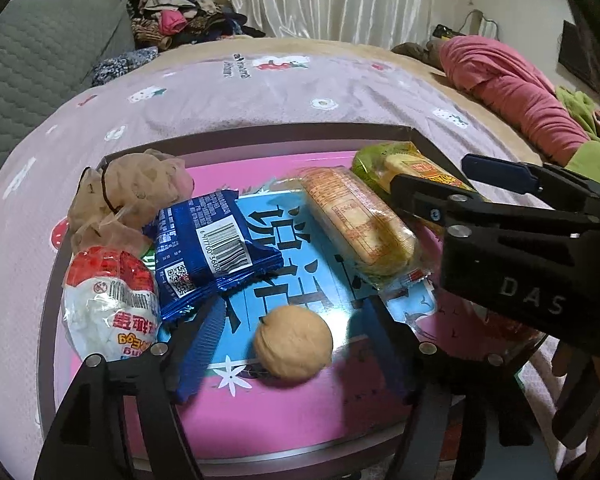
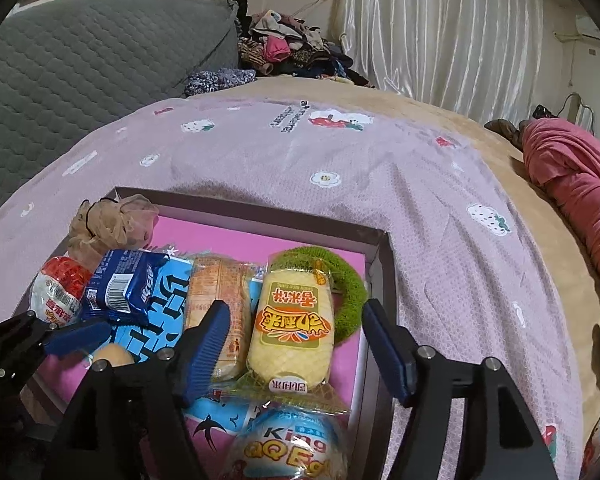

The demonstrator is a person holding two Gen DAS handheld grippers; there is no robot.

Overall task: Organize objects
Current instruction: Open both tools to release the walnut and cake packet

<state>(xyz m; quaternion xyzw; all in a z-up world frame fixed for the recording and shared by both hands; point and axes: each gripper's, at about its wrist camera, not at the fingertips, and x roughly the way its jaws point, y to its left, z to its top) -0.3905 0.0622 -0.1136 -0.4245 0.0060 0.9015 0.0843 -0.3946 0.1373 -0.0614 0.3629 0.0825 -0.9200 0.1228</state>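
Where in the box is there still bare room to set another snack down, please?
Bare pink floor shows along the far wall of the box, behind the rice cracker packs, and nearer than the walnut. The left side, around the blue packet, is crowded.

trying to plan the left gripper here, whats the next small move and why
Probably ease the left gripper forward and down, then close on the walnut. Its jaws stand open with the walnut lying loose between them on the tray, touching neither finger. The right gripper is open over the yellow rice cracker pack, apart from the walnut.
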